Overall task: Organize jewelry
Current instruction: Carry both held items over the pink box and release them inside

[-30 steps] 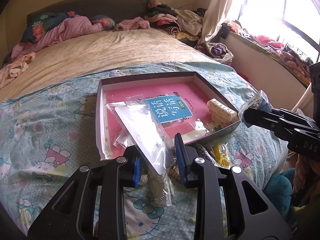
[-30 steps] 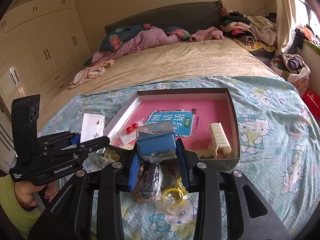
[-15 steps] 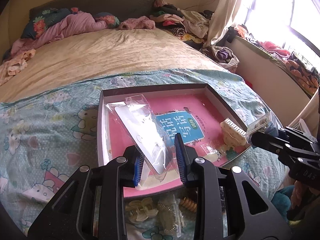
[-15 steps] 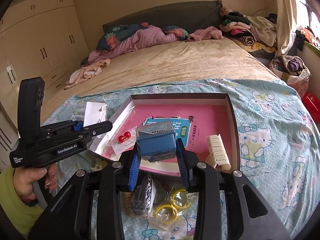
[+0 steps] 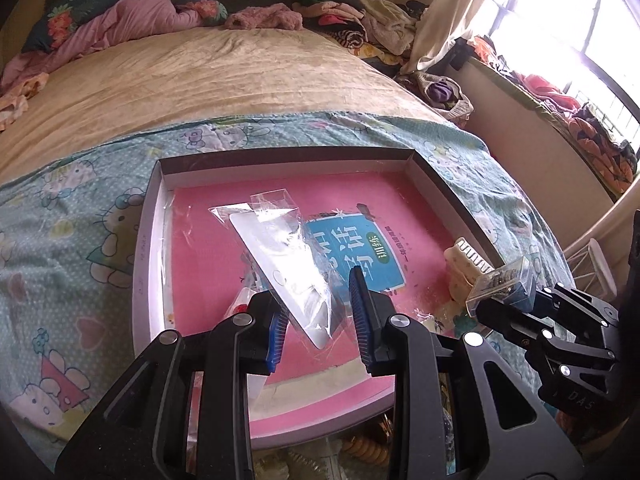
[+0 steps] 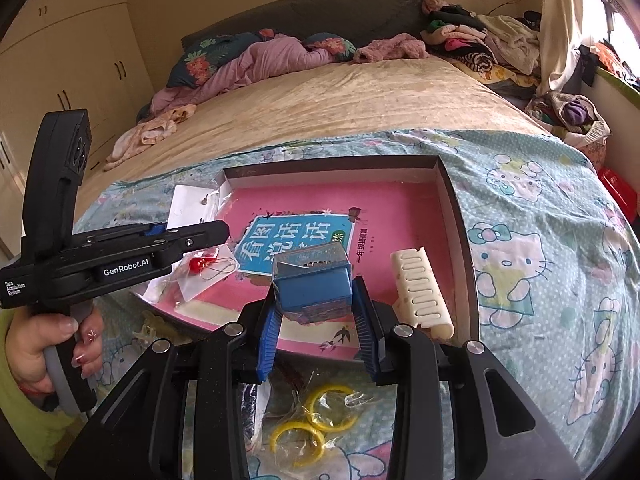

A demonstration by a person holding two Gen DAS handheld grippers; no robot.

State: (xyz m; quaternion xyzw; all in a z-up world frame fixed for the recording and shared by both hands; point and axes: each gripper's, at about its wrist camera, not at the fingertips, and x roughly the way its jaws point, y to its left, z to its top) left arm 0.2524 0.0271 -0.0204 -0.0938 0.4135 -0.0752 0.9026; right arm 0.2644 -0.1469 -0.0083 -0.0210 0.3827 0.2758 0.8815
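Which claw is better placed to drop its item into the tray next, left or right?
Probably the left. The left claw holds its plastic packet well over the pink tray. The right claw grips the blue box nearer the tray's front edge.

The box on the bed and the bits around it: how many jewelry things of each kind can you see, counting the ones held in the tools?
Clear packets with a white card: 1, in the left gripper, packet
Blue cases: 1, in the right gripper, case
Cream hair clips: 1
Red bead earring packets: 1
Yellow rings: 2
Total: 6
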